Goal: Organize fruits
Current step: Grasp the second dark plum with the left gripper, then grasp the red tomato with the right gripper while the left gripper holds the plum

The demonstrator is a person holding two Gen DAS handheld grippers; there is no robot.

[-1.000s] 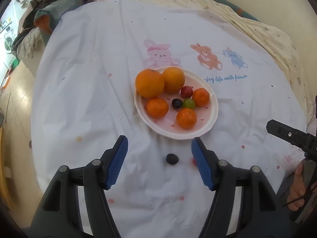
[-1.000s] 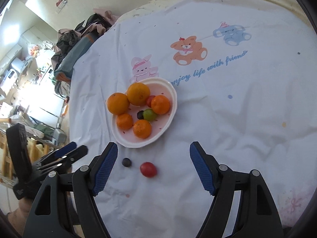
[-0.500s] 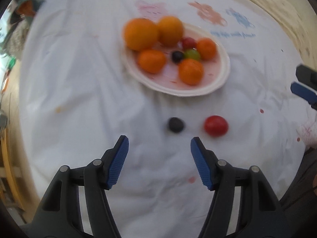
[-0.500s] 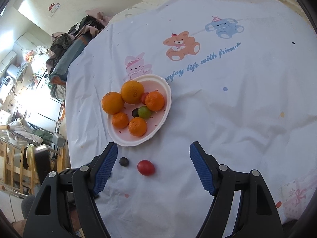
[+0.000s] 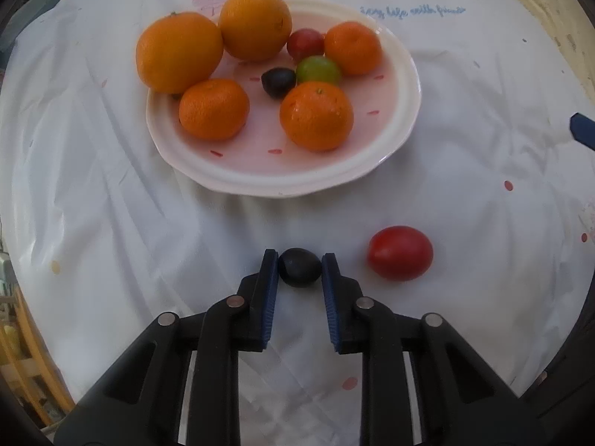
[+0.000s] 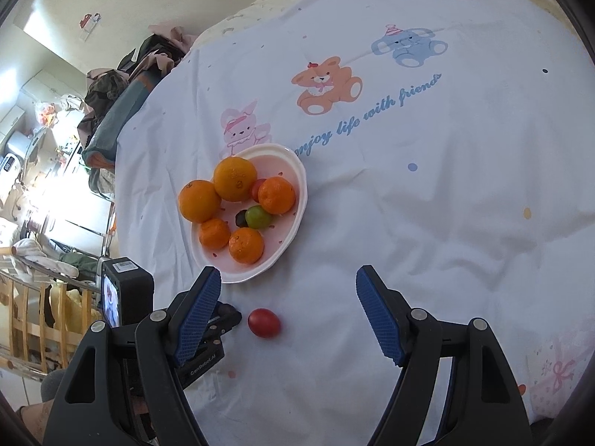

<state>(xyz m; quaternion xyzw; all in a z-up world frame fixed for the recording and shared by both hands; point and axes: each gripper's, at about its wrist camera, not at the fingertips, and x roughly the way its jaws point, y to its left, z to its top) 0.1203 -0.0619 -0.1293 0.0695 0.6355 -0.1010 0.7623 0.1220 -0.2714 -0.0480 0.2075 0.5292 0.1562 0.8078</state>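
Most fruit already sat on the plate [image 5: 372, 171]. The left gripper [image 5: 299, 269] was clenched on a dark grape [image 5: 299, 267]; the right gripper [image 6: 286, 316] gaped wide above a red tomato [image 6: 264, 322], not yet collected.

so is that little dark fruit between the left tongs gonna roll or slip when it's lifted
The dark fruit is small, rounded and smooth-looking, so it could probably squirt out of the left tongs, whose blue pads meet only its sides. If dropped it would likely roll on the wrinkled cloth. It looks light, possibly soft, so a gentle squeeze seems wise.
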